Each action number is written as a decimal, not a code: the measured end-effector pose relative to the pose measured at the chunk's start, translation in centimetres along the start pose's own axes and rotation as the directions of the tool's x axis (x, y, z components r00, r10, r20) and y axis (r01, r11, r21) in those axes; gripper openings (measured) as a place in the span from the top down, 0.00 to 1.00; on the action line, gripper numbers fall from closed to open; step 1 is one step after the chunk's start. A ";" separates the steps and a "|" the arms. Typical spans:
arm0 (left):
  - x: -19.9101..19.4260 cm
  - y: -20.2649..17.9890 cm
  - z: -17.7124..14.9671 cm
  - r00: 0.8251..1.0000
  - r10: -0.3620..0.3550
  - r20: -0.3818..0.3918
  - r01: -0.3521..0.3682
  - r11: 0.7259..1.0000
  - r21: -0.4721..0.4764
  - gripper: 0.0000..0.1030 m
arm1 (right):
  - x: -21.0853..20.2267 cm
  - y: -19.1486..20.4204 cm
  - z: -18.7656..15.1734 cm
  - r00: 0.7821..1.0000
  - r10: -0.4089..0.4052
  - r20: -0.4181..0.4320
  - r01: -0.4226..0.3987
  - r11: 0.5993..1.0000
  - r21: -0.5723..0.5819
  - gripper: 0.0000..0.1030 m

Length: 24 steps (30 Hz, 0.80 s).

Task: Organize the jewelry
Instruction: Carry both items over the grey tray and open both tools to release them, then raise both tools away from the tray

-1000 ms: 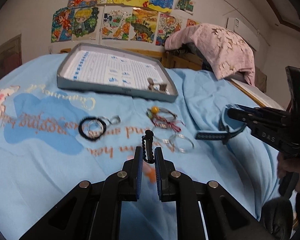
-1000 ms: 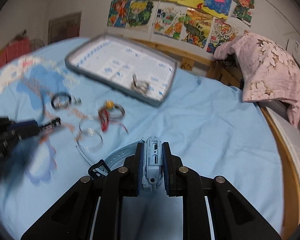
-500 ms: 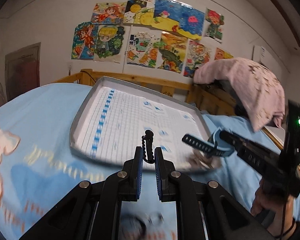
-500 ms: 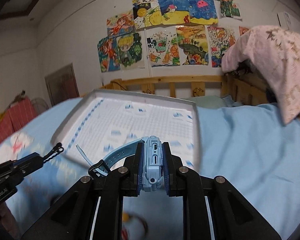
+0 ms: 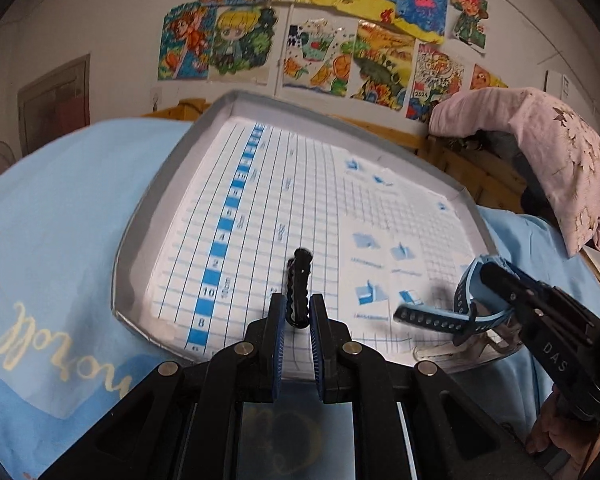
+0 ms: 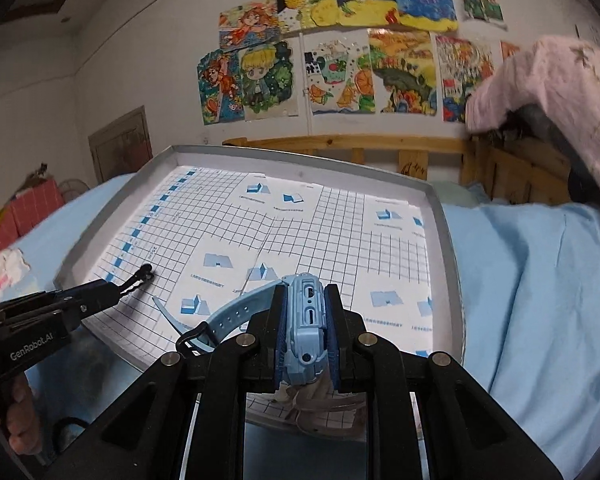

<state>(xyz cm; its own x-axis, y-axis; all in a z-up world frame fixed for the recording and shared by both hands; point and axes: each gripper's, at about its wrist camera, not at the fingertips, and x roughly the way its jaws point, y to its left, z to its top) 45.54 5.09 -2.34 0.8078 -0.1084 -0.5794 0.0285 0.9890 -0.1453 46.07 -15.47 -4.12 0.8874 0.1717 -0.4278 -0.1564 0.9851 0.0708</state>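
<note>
Likely snag: left gripper point(image 5: 297, 322) clamped on black beaded bracelet point(image 5: 299, 286), right gripper point(image 6: 306, 330) on blue watch point(image 6: 305, 328), may collide over tray point(image 6: 446, 256)

Cartoon drawings point(image 5: 312, 36) on wall, pink blanket point(image 5: 548, 152), blue bedsheet point(image 6: 540, 280)

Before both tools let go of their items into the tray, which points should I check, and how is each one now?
1. Left tool holds black bracelet: ok.
2. Right tool holds blue watch: ok.
3. Both items above the tray: ok.
4. Tools apart from each other: ok.
5. Pale jewelry at the near rim, clear of the watch: cannot tell.
</note>
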 end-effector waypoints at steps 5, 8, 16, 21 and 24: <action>-0.3 0.8 -0.2 0.999 -0.037 0.009 0.037 0.998 -0.059 0.88 | -0.8 -0.2 0.3 1.000 0.001 0.005 -0.001 1.000 0.003 0.61; -0.5 1.3 -0.3 0.998 -0.060 0.017 0.062 0.993 -0.099 0.88 | -1.1 -0.7 0.3 1.000 0.005 0.011 -0.005 1.000 0.024 0.58; -4.5 0.7 0.3 0.992 -0.053 0.114 0.065 0.992 -0.105 0.37 | -5.1 -1.6 1.6 0.995 -0.013 0.103 0.009 0.999 0.045 0.42; -9.2 0.4 0.5 0.980 -0.050 0.193 0.073 0.991 -0.115 0.16 | -9.8 -2.1 2.6 0.986 -0.018 0.164 0.011 0.999 0.042 0.22; -12.6 0.0 -0.1 0.968 -0.020 0.249 0.050 0.992 -0.115 0.00 | -13.1 -2.3 3.0 0.978 -0.002 0.208 -0.008 0.999 0.047 0.07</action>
<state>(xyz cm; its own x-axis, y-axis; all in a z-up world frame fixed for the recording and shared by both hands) 35.31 6.47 4.90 0.9281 -0.0998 -0.3587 0.0010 0.9641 -0.2656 36.13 -19.96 3.98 0.9586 0.1664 -0.2312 -0.1426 0.9829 0.1163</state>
